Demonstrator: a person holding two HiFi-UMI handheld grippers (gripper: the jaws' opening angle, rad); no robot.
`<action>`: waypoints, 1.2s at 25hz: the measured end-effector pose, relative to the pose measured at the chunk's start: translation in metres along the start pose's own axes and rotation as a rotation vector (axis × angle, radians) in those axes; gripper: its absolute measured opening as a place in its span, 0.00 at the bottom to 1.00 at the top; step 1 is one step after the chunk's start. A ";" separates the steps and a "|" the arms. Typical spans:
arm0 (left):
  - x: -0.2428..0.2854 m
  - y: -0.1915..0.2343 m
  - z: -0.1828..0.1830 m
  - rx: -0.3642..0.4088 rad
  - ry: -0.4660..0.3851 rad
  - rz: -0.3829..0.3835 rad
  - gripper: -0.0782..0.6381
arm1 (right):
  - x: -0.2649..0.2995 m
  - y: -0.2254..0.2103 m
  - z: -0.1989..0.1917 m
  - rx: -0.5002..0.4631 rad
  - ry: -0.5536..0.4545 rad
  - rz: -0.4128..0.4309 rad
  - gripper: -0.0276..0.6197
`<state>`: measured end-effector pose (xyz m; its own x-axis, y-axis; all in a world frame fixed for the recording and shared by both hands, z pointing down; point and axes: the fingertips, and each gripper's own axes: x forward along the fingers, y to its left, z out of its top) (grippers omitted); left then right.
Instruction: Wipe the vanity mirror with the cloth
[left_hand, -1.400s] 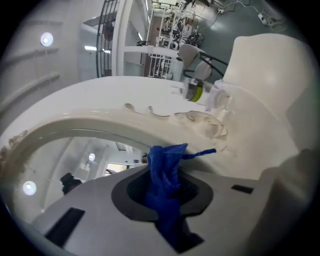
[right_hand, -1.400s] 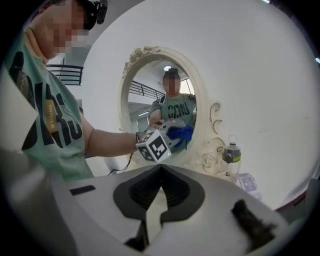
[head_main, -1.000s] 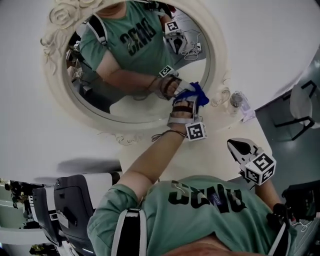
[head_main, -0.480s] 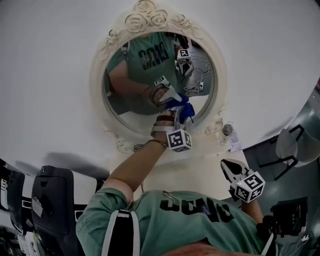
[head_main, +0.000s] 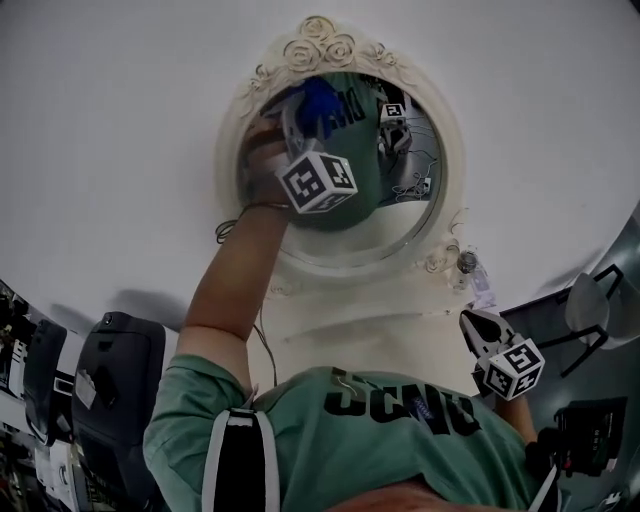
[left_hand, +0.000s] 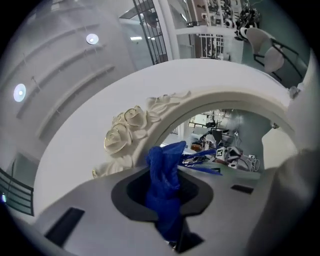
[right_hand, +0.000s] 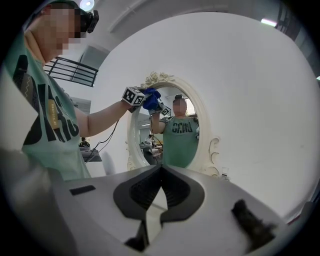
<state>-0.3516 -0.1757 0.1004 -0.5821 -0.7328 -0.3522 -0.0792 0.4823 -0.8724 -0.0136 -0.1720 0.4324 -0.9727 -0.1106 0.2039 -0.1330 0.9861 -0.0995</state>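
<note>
The left gripper (head_main: 303, 125) has its jaws clamped on a bunched blue cloth (left_hand: 165, 190). The cloth is raised to the top of the vanity mirror (head_main: 395, 200), just under the rose carving (left_hand: 125, 131) and seemingly against the glass. The right gripper (right_hand: 160, 172) hangs low with its jaws together on nothing. I'd press the cloth flat to the glass, sweep downward in overlapping arcs, and stay off the carved frame.

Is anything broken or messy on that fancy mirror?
Nothing stands out. The mirror frame looks whole, roses and all. The blue cloth is pinched in the left gripper, up by the top of the glass. The right gripper is shut and empty.
</note>
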 end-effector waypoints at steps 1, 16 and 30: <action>0.005 0.001 0.003 0.009 0.005 0.009 0.21 | -0.002 -0.003 0.000 0.000 0.000 -0.007 0.05; 0.005 -0.099 0.046 0.206 -0.133 0.009 0.19 | 0.011 -0.014 -0.018 0.020 0.043 -0.051 0.05; -0.107 -0.437 0.037 0.404 -0.239 -0.492 0.21 | -0.006 -0.033 -0.042 0.073 0.107 -0.126 0.05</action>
<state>-0.2251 -0.3254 0.5066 -0.3569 -0.9295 0.0931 0.0463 -0.1172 -0.9920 0.0051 -0.1984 0.4753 -0.9222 -0.2152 0.3213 -0.2699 0.9533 -0.1360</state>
